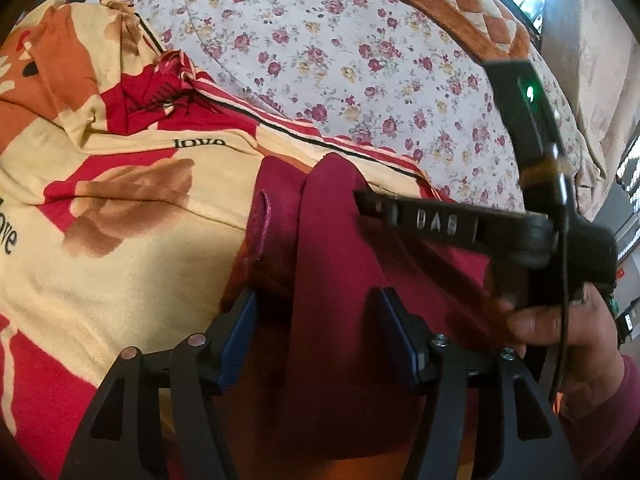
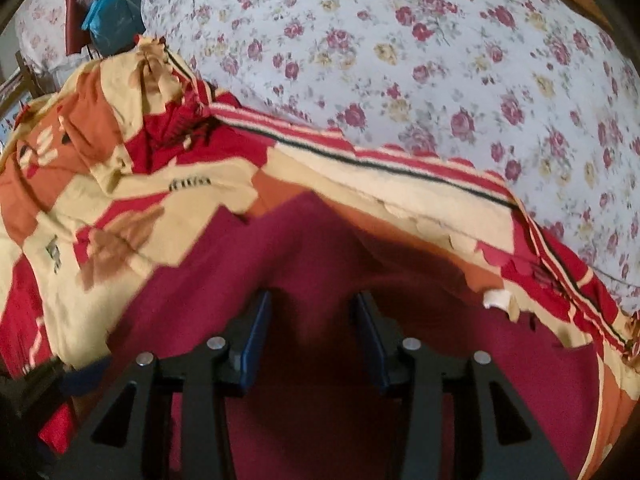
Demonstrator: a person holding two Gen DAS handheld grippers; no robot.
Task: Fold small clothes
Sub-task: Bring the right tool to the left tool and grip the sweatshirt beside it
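left wrist view: the left gripper (image 1: 316,332) points down at the maroon garment (image 1: 332,264), which lies on the red-and-cream blanket (image 1: 132,184). its jaws stand moderately wide; a raised fold of the garment sits between them, and pad contact cannot be told. at 3 o'clock a hand (image 1: 560,332) carries the right gripper (image 1: 360,200), its finger tip touching the fold. the floral sheet (image 1: 360,52) fills 12 o'clock.

right wrist view: the right gripper's jaws stand apart over the garment, gripping nothing. the blanket runs from 9 to 3 o'clock, the sheet beyond it.
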